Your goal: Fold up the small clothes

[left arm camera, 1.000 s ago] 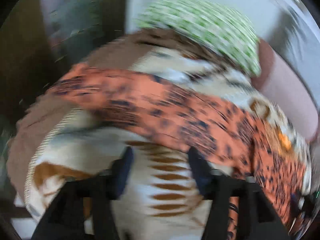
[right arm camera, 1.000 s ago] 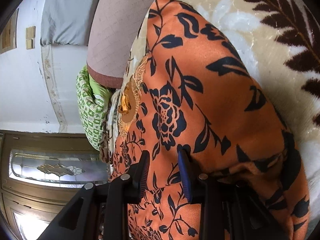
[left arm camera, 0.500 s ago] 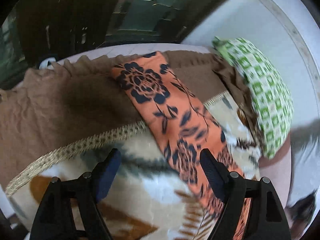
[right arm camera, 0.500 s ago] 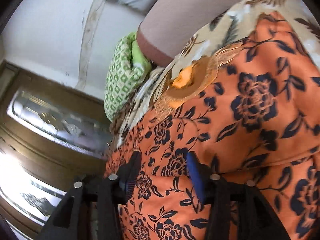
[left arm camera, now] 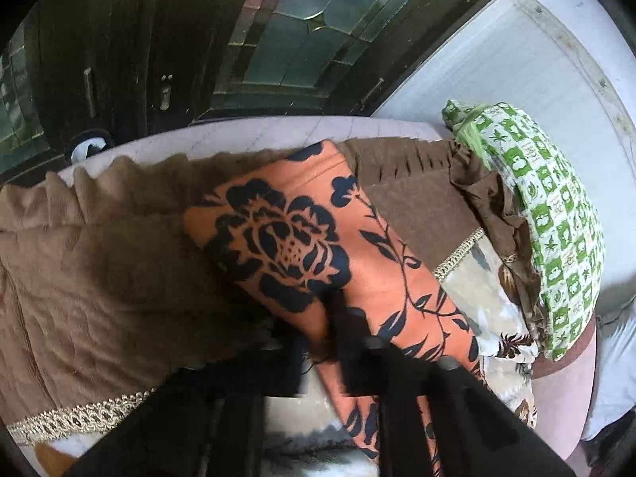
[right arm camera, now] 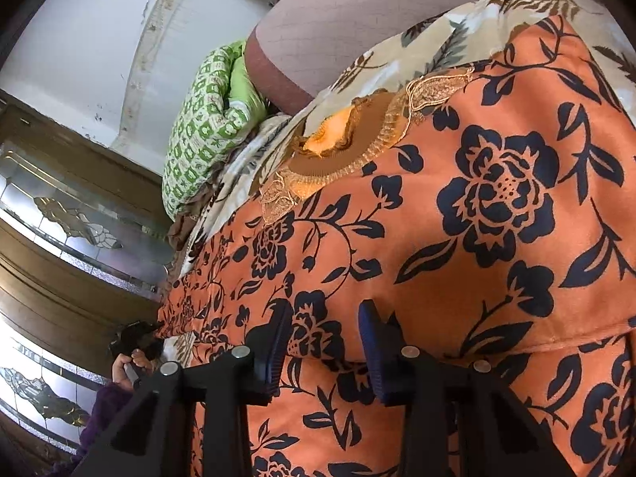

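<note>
An orange garment with a dark floral print [right arm camera: 457,246] lies spread on a blanket-covered bed; its embroidered neckline [right arm camera: 357,147] faces the far side. One narrow sleeve [left arm camera: 318,246] stretches over the brown blanket border in the left wrist view. My left gripper [left arm camera: 326,342] is shut on the sleeve's edge, its fingers dark and blurred. My right gripper [right arm camera: 322,342] hovers over a folded edge of the garment's body with its blue-padded fingers [right arm camera: 373,342] apart, holding nothing. The left gripper and the hand holding it also show at the sleeve end in the right wrist view [right arm camera: 135,342].
A cream leaf-patterned blanket [right arm camera: 433,43] with a brown border [left arm camera: 99,278] covers the bed. A green checked pillow [left arm camera: 556,214] and a pink-brown bolster [right arm camera: 357,12] lie at the head. A dark wooden door with leaded glass [left arm camera: 286,31] stands behind the bed.
My left gripper has moved onto the sleeve and closed on its edge; half a second ago it was open above it. My right gripper has stayed open over the garment.
</note>
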Demonstrator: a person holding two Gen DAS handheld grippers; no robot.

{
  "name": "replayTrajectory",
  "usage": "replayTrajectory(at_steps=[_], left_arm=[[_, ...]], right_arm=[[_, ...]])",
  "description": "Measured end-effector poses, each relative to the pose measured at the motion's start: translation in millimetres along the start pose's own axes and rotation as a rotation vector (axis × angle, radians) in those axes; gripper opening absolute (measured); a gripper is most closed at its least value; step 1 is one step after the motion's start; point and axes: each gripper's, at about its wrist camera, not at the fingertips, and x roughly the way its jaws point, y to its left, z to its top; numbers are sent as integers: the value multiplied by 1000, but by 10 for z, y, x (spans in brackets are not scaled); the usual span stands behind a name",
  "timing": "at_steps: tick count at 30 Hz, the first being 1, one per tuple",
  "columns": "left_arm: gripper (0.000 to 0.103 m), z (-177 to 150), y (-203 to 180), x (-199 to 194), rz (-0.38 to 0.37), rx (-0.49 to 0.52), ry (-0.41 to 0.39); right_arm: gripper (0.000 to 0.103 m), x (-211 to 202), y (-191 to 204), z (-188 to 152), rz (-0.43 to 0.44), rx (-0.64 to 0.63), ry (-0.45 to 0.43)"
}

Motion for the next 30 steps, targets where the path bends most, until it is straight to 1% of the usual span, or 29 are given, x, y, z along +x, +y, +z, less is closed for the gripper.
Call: replayTrajectory(at_steps=[1,3,7,9,12,13,15,18,20,21,22,24,26,28,30], left_arm=[[6,-14,-44,-59,9,25,-26],[5,-46,-206,-183,21,110,-69],[5,-232,-764,-631,-26,310,-144],[5,-412,-1158,-903,-55,428,-169],[5,-733,-1643,-1250,-131,561,-181],[5,-923,-1866,-1397,-162,622,-186],[5,-1234,-2184,-1586,-211,705,-179],[5,-1919,-2738,-1848,-299,853,-140],[5,-2312,-3016,-1935,-346,921,-110],[5,-2517,-3140,-1963,-370,951,-87],[5,-2808,-3316,-1975,-398,994,-52],[5,-3239,-3498,-1974,-439,1049,-2],[5,-3765,-3699,-1928,-479,1114,62],[5,-4234,-3823,-1828,-494,1152,121],[5,-4601,-3882,-1695,-513,1173,197]], right_arm=[[37,-8,9,-3,-5,-4,-3],[37,-42,9,9,-5,0,-13],[37,-223,-49,78,8,39,-69],[37,-331,-93,105,15,60,-96],[37,-510,-171,152,30,93,-133],[37,-565,-192,173,32,102,-145],[37,-690,-258,214,40,124,-172],[37,-888,-369,278,58,167,-217],[37,-1002,-436,318,69,189,-243],[37,-1063,-474,334,75,201,-255],[37,-1113,-505,346,79,211,-263],[37,-1222,-581,367,91,233,-285],[37,-1310,-647,385,95,246,-300],[37,-1379,-711,398,95,257,-310],[37,-1462,-798,413,99,274,-322]])
